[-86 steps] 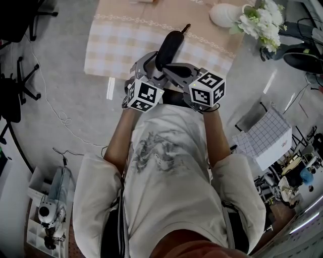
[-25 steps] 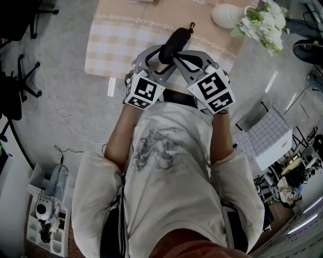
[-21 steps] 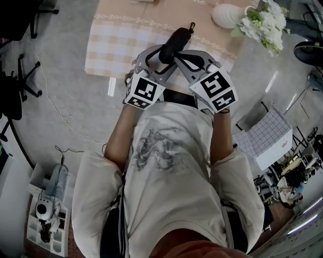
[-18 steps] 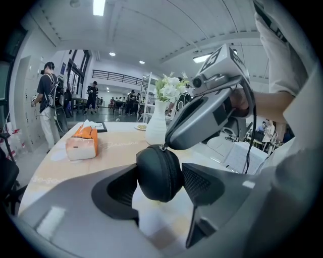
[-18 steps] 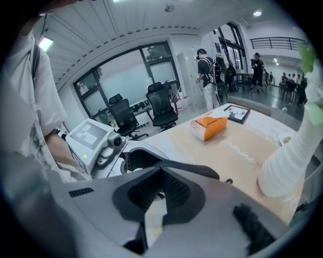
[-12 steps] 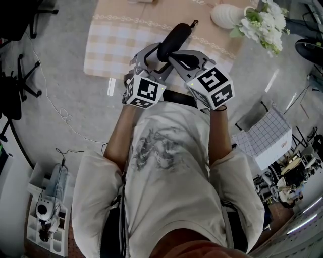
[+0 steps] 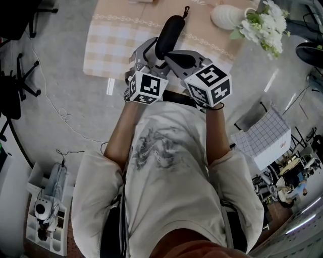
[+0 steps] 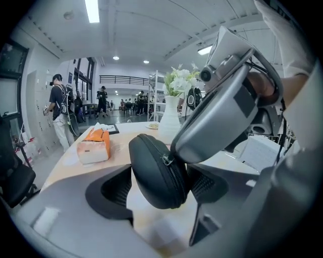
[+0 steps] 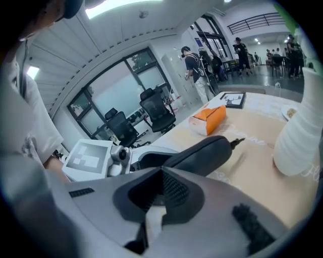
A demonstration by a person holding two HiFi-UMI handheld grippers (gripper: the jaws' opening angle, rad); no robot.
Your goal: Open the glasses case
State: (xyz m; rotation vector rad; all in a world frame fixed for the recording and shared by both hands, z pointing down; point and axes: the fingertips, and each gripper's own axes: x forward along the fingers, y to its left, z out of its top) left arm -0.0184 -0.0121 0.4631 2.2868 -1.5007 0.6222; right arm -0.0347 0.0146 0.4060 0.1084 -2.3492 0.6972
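Observation:
A black oval zip-up glasses case (image 7: 169, 33) hangs over the near edge of the table, its cord end pointing away from me. My left gripper (image 7: 151, 50) has the near end of the case (image 8: 156, 171) between its wide-set pads. Those jaws have just been opening, and both pads still lie against the case's sides. My right gripper (image 7: 169, 54) comes in from the right, shut, with its tip on the zipper pull (image 8: 165, 160) at the case's seam. In the right gripper view the case (image 9: 202, 153) lies just past the shut jaws, which hide the pull.
The table (image 7: 116, 35) has a beige checked cloth. A white vase (image 7: 227, 15) with white flowers (image 7: 262, 22) stands at its far right. An orange tissue box (image 8: 93, 146) sits further back on the table. People stand in the room behind.
The case has swung more upright and further up the frame, held by both grippers. The right gripper has rolled, so its marker cube shows a different face. The left gripper's jaws stand wider.

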